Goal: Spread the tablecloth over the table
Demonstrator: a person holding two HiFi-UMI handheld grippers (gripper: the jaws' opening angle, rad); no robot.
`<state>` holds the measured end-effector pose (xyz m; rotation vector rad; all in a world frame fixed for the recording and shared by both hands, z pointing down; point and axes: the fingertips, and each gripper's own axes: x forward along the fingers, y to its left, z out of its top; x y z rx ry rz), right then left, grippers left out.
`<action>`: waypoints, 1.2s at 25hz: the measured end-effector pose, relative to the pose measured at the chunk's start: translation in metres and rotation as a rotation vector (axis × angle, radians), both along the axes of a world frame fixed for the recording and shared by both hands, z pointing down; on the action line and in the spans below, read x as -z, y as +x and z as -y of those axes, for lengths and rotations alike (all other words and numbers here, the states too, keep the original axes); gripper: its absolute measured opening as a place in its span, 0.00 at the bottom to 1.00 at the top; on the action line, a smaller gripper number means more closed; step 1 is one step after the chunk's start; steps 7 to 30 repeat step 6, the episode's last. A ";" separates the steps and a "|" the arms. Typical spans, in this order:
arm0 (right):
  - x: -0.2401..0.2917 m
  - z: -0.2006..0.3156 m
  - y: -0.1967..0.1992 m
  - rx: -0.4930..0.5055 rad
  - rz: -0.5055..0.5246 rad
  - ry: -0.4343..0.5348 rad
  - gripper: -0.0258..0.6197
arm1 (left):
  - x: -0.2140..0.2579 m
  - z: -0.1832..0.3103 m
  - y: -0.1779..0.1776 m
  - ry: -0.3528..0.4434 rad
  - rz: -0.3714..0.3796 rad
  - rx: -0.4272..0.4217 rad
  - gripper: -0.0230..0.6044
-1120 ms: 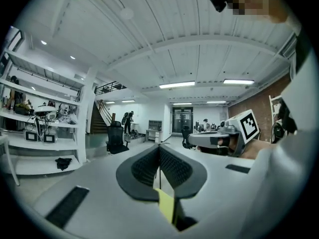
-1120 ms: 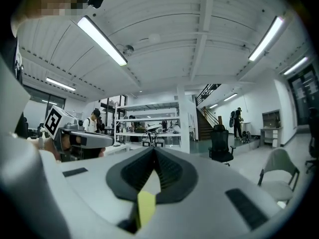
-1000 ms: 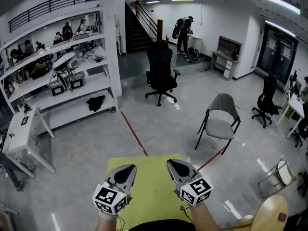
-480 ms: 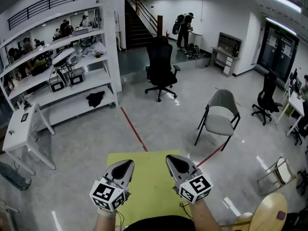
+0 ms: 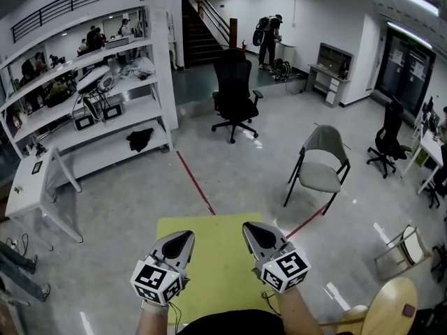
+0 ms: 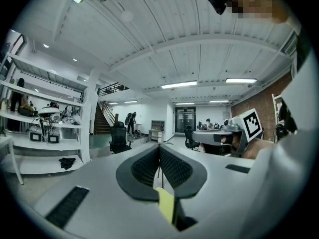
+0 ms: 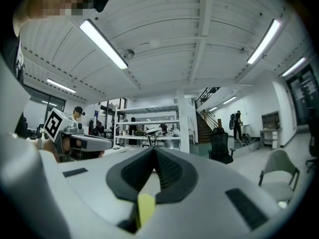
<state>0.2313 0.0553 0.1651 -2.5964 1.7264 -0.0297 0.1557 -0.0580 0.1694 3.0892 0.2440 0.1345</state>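
Tablecloth (image 5: 213, 257) has grey chair (image 5: 318, 176) and shelving (image 5: 136, 114) nearby.

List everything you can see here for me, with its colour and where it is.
tablecloth: one, yellow-green, low centre, held out in front
office chairs: two, black, one mid-floor, one far right
grey chair: one, grey, right of centre
shelving: one unit, white, left, loaded with gear
table: one, white, far left
tape lines: two, red, on the floor
wooden chair: one, pale wood, bottom right corner
person: one, dark clothes, at the back near the stairs
left gripper: one, grey, shut on the tablecloth
right gripper: one, grey, shut on the tablecloth
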 end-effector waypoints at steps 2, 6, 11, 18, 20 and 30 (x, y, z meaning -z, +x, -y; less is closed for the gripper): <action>0.000 0.001 -0.001 0.002 -0.001 -0.001 0.05 | -0.001 0.001 0.000 0.001 0.003 0.003 0.06; -0.002 0.004 -0.001 0.003 0.000 -0.003 0.05 | -0.001 0.004 0.000 0.006 0.000 0.008 0.06; -0.002 0.004 -0.001 0.003 0.000 -0.003 0.05 | -0.001 0.004 0.000 0.006 0.000 0.008 0.06; -0.002 0.004 -0.001 0.003 0.000 -0.003 0.05 | -0.001 0.004 0.000 0.006 0.000 0.008 0.06; -0.002 0.004 -0.001 0.003 0.000 -0.003 0.05 | -0.001 0.004 0.000 0.006 0.000 0.008 0.06; -0.002 0.004 -0.001 0.003 0.000 -0.003 0.05 | -0.001 0.004 0.000 0.006 0.000 0.008 0.06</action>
